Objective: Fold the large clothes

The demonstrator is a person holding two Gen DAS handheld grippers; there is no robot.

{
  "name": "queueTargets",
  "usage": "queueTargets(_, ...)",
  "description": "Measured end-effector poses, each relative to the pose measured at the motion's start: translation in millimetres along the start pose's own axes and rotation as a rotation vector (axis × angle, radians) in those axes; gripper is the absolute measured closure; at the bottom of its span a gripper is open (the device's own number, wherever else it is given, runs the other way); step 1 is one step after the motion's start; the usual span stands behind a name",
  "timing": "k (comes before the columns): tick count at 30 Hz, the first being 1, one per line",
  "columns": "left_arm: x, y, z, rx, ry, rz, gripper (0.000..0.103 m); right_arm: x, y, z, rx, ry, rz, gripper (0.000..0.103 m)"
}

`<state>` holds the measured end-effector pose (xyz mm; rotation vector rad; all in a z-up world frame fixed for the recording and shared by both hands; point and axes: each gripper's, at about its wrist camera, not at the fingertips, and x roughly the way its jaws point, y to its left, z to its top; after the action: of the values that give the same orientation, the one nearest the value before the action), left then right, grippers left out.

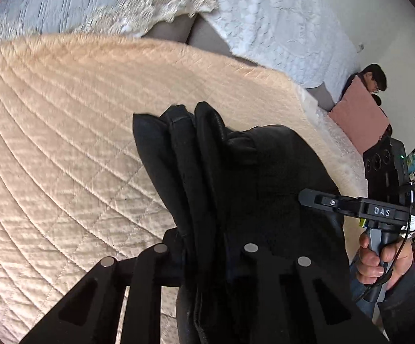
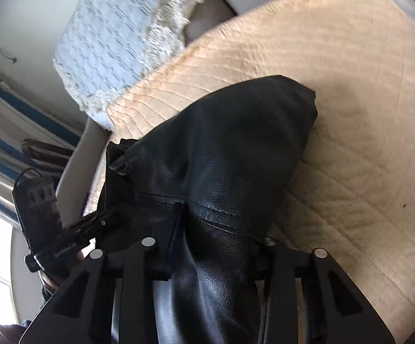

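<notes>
- The black leather garment [image 2: 221, 154] lies bunched on the peach quilted cover [image 1: 64, 132], toward its near edge, with a thick bundle of folds rising up between both pairs of tongs.
- It looks heavy and glossy — stitched seams and a grained surface show in the right wrist view, several stacked layers in the left wrist view. Judging by that stiffness, it will hold its bulk and spring back rather than lie flat.
- The left gripper [image 1: 204, 258] stands narrow, clamped on a wad of layered folds; the right gripper [image 2: 207, 246] is a little wider and closed on a thick leather fold.
- The step in hand seems to be gathering or lifting the garment by two points so it can be laid out — a tidy fold is not yet made.
- Next, the two grips probably need to draw apart and spread the leather flat over the cover before any fold.
- Outward: a white lace-edged bedspread [image 1: 279, 28] lies at the cover's far edge, and another person [image 1: 370, 83] holding a pink cushion [image 1: 359, 120] stands beyond its far right corner.
</notes>
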<state>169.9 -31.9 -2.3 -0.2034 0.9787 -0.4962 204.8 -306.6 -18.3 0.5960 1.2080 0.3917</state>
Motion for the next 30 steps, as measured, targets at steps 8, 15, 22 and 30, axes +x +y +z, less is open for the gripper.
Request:
queueTargets(8, -52.8, 2.9, 19.9, -0.011, -0.126, -0.029, 0.086, -15.2, 53.5, 19.6, -0.084, -0.066, 0.078, 0.070)
queueTargets(15, -77.1, 41.8, 52.5, -0.026, -0.188, 0.032, 0.086, 26.0, 97.6, 57.0, -0.151, -0.054, 0.112, 0.070)
queueTargets(22, -66.4, 96.3, 91.8, -0.061, -0.192, 0.102, 0.085, 81.9, 117.1, 99.9, -0.171, -0.026, 0.109, 0.069)
queueTargets(30, 2.7, 184.2, 93.4, -0.177, -0.061, 0.304, 0.079, 148.4, 73.1, 115.8, -0.118, 0.032, -0.124, 0.052)
